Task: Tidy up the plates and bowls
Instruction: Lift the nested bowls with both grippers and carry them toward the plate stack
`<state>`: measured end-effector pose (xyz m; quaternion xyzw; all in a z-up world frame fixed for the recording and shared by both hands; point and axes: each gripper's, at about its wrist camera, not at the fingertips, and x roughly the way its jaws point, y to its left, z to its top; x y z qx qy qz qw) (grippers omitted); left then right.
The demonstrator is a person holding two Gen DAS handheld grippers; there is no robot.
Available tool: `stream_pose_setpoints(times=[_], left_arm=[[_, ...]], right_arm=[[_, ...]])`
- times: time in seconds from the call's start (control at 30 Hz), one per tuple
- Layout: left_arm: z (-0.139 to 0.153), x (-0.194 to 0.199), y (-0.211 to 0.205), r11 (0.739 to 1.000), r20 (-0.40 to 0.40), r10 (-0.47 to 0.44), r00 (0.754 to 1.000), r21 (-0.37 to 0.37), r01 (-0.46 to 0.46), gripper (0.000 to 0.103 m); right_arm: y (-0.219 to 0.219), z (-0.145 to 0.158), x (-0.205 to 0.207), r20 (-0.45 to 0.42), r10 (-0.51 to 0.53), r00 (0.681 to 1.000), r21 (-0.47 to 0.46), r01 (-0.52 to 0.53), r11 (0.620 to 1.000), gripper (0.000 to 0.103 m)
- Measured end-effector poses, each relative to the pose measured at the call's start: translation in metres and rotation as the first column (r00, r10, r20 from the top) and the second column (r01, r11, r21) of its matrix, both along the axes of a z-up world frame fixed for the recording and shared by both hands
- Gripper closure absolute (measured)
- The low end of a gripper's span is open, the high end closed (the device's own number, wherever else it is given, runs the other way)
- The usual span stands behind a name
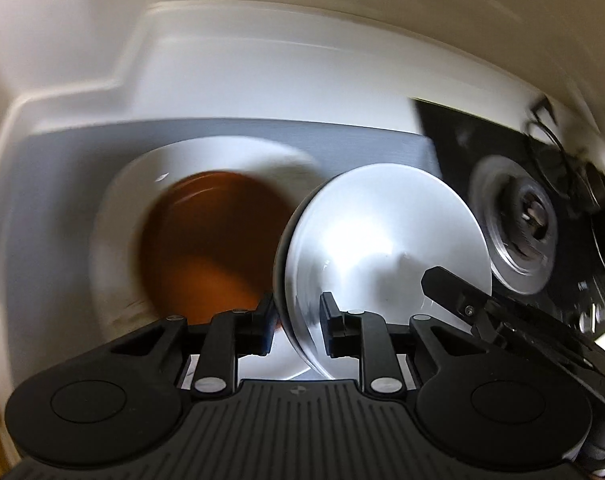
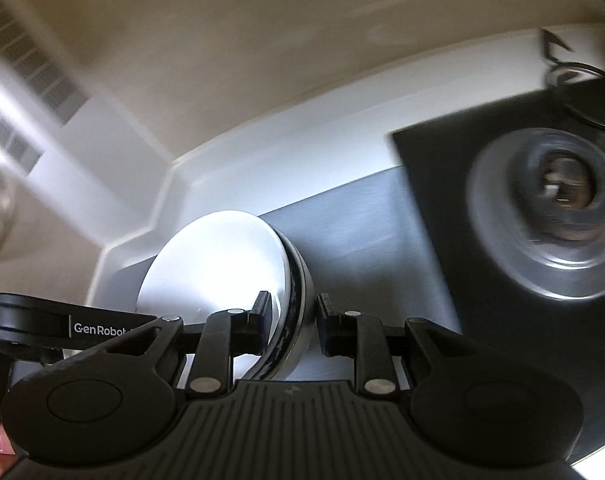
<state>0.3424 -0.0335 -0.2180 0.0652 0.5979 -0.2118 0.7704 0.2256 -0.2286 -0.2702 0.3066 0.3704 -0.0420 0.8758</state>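
Item: white bowl (image 1: 382, 248), glossy inside, dark outer rim, held tilted on edge above a grey counter mat (image 1: 54, 208). Holder one: left gripper (image 1: 296, 324), its two fingers set either side of the bowl's near rim with the wall between them; contact looks close but blur hides whether both pads press, so I cannot tell if the grasp is firm or merely straddling. Holder two: right gripper (image 2: 290, 322), seen in its own view astride the same bowl (image 2: 222, 272) at the opposite rim, left finger on the white inner face, right finger standing slightly clear of the dark outer band; it reads as parted rather than clamped. Its tip also shows as a black bar (image 1: 454, 284) across the bowl in the left view. Likely reason for the two-point hold: a rim pinch at one side lets a tilted bowl swing, and a second point steadies it. Neighbouring item: brown bowl (image 1: 214, 240) seated in a white plate (image 1: 230, 160) on the mat, just left of the white bowl; probably the stack meant to receive it. Other fixtures: black stove top (image 2: 442, 184) with a round burner (image 2: 550, 208), well right; white counter edge (image 1: 222, 76) behind. Both views are motion-blurred.
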Motion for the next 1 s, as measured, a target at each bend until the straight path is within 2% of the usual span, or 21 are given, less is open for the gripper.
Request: stream_pose_setpoints(times=[0.23, 0.47, 0.57, 0.67, 0.8, 1.0], left_arm=[[0.012, -0.008, 0.096, 0.982, 0.011, 0.186, 0.983, 0.01, -0.186, 0.078], [0.028, -0.028, 0.194, 0.931, -0.065, 0.359, 0.931, -0.04, -0.362, 0.078], [0.04, -0.041, 0.221, 0.917, -0.032, 0.396, 0.918, -0.041, -0.398, 0.078], [0.043, -0.052, 0.245, 0.9, -0.038, 0.43, 0.902, -0.055, -0.432, 0.078], [0.03, -0.064, 0.259, 0.891, -0.068, 0.45, 0.89, -0.036, -0.453, 0.078], [0.006, -0.065, 0.275, 0.889, -0.144, 0.451, 0.881, -0.016, -0.458, 0.078]], right_arm=[[0.072, 0.006, 0.026, 0.017, 0.188, 0.982, 0.015, -0.188, 0.982, 0.077], [0.141, 0.025, 0.036, 0.042, 0.366, 0.929, 0.02, -0.367, 0.93, 0.077], [0.167, 0.034, 0.037, 0.055, 0.435, 0.899, 0.032, -0.437, 0.899, 0.077], [0.189, 0.037, 0.034, 0.047, 0.482, 0.875, 0.028, -0.483, 0.875, 0.077], [0.209, 0.029, 0.031, 0.012, 0.523, 0.852, 0.031, -0.523, 0.852, 0.077], [0.223, 0.011, 0.024, -0.058, 0.54, 0.84, 0.022, -0.54, 0.842, 0.077]])
